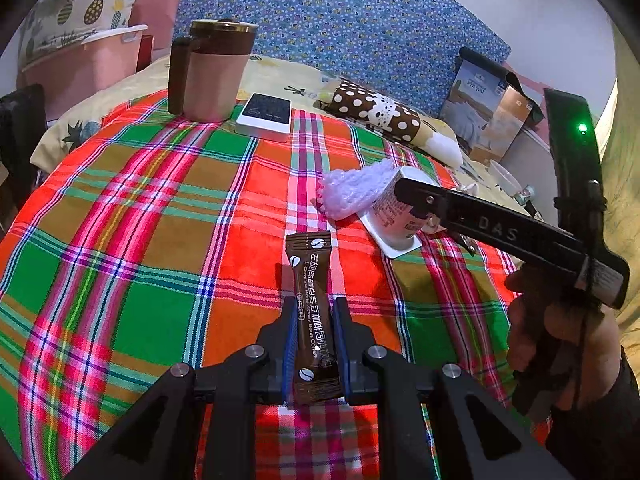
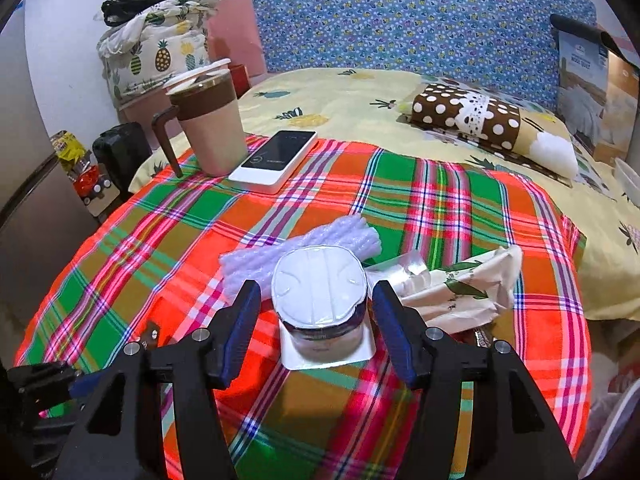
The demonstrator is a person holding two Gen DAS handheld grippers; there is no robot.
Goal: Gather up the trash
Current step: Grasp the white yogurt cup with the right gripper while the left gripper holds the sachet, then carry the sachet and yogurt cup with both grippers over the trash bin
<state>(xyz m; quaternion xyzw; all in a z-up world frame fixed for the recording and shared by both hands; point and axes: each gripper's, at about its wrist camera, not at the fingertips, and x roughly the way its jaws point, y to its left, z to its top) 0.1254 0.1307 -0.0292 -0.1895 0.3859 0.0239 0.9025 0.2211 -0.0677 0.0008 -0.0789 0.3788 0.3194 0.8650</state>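
My left gripper is shut on a brown coffee sachet, which stands up between the blue pads above the plaid cloth. In the right wrist view an upturned white yogurt cup sits on the cloth between the blue fingers of my right gripper; the jaws stand open with a gap on each side of the cup. White foam netting lies just behind the cup. A crumpled paper wrapper and a clear plastic piece lie to its right. The left wrist view shows the right gripper's body over the cup.
A pink and brown mug and a white power bank stand at the far left of the cloth. A dotted brown pillow lies on the yellow bed sheet behind. A boxed quilt leans at the far right.
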